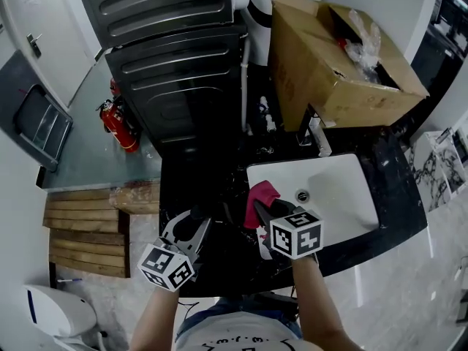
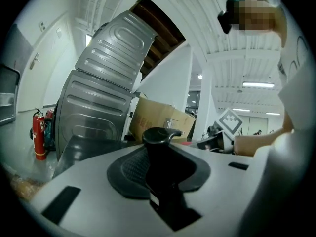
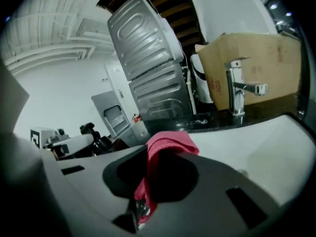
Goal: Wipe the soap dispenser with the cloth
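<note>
My left gripper (image 2: 158, 149) is shut on a black soap dispenser (image 2: 159, 164), whose pump head with its short spout sticks up between the jaws. In the head view the left gripper (image 1: 191, 227) hovers over the dark counter at lower left, and the dispenser is hard to make out there. My right gripper (image 1: 263, 209) is shut on a red cloth (image 1: 262, 194) at the sink's left edge. The cloth (image 3: 165, 149) bunches up over the jaws in the right gripper view. The two grippers sit side by side, a little apart.
A white sink (image 1: 344, 189) is set in the black counter (image 1: 398, 203), with a chrome faucet (image 3: 238, 90) behind it. A large open cardboard box (image 1: 329, 57) stands at the back right. A grey ribbed appliance (image 1: 175, 72) rises behind the counter, and a red fire extinguisher (image 1: 121, 126) stands on the floor.
</note>
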A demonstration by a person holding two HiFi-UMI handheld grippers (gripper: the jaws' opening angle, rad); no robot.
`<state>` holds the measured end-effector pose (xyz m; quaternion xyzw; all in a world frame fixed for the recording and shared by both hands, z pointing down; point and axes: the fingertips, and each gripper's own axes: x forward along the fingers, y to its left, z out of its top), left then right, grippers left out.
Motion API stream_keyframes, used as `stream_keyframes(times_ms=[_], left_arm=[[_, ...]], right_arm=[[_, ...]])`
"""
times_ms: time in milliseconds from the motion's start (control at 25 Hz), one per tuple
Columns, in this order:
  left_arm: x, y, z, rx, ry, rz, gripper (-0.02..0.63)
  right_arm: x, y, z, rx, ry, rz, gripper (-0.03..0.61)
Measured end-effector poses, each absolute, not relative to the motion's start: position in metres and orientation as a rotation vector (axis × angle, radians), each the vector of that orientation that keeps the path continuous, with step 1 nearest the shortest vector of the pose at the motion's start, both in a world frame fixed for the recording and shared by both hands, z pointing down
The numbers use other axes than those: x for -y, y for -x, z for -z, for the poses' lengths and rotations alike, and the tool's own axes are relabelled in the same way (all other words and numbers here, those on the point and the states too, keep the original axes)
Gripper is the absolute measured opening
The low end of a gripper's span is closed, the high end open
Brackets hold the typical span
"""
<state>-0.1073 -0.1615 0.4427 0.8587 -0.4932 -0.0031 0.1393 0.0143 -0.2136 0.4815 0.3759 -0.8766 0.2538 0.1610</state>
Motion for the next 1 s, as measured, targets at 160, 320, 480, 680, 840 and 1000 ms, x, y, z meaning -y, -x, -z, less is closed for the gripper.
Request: stream_keyframes(times_ms=[160,320,480,680,840,1000], left_arm=[[0.17,0.076,-0.442,1.432,-2.578,-0.201,0.1],[0.173,0.052,-0.446,1.405,-2.667,-0.355,0.098],[0.173,0.05,-0.447,1.391,-2.687,-0.37,0.098],[0.173,0.048,-0.448,1.377,-2.699,-0.378,0.098],[0.172,0.049,-0.449,1.381,-2.702,-0.379,0.098],[0.172,0.05,-0.447,1.381,-2.708,-0.36,0.098]], right_arm=[[0.208,-0.041,-0.434,2.622,-1.139,-0.644,0.049],[0.194,-0.037,-0.392,2.716,-1.008,-0.449,0.049],[0.186,-0.002,-0.366,2.751,-0.811,-0.219,0.049],[0.178,0.064,-0.369,2.692,-0.545,-0.061,0.049],[0.181,0.087,-0.4,2.496,-0.455,-0.036,0.049],[0.18,0.088,-0.401,2.43,-0.395,-0.017,0.048]])
